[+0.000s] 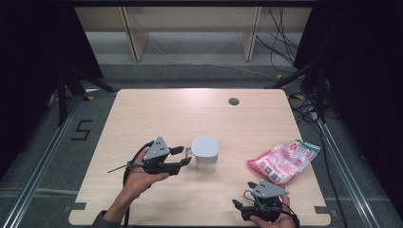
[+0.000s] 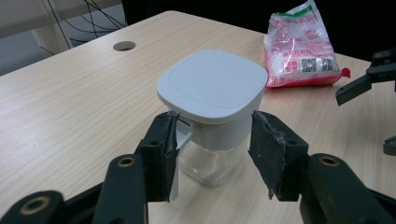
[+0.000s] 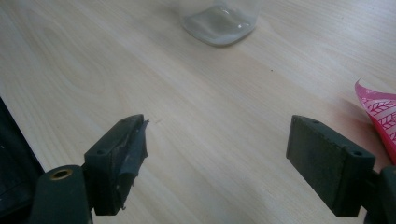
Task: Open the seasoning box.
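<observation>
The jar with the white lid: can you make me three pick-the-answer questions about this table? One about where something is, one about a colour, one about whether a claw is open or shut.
1. Where is the jar?
A. Near the middle of the table
B. On the floor
C. On top of the snack bag

2. What colour is most of the snack bag?
A. Blue
B. Pink and white
C. Black

3. How is the right claw?
A. Shut on the bag
B. Shut on the jar
C. Open, with nothing in it

Answers:
1 A: the high view shows it standing mid-table, just in front of the left claw.
2 B: its wrapper is pink and white with a green edge.
3 C: the right gripper view shows its jaws wide apart over bare wood.
</observation>
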`<state>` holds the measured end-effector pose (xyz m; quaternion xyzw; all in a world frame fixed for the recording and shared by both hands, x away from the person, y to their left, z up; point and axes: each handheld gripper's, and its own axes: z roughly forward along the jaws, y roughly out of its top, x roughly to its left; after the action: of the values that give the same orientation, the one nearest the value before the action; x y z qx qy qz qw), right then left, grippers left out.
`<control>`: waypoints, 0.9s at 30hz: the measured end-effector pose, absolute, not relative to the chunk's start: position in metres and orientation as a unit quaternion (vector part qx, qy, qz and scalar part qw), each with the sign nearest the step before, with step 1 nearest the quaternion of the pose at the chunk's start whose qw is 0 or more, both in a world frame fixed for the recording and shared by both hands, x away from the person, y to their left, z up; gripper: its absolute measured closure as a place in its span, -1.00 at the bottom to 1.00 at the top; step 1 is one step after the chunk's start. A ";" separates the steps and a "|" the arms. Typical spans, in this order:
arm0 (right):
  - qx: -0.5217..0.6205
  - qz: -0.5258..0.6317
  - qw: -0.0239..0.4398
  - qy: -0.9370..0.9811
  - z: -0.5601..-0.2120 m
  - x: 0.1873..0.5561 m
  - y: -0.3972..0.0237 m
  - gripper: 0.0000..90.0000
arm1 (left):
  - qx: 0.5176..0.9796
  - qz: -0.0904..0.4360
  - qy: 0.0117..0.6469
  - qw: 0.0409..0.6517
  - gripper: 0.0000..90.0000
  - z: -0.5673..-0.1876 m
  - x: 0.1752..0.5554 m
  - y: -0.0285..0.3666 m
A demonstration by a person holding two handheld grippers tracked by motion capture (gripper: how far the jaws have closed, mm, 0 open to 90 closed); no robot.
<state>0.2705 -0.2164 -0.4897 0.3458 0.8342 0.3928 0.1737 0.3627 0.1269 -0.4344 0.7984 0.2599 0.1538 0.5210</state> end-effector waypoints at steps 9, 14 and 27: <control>0.342 0.387 0.168 0.840 -0.490 0.271 -0.216 -0.58 | 0.792 0.147 0.253 0.536 0.45 -0.426 0.365 0.121; 0.340 0.389 0.180 0.837 -0.490 0.271 -0.215 -0.62 | 0.785 0.155 0.247 0.547 0.71 -0.423 0.370 0.119; 0.340 0.395 0.174 0.835 -0.490 0.271 -0.214 -0.65 | 0.781 0.156 0.270 0.541 0.93 -0.433 0.395 0.109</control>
<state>0.2705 -0.2142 -0.4899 0.3404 0.8355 0.3949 0.1737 0.3946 0.1087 -0.4333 0.7811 0.2700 0.1557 0.5410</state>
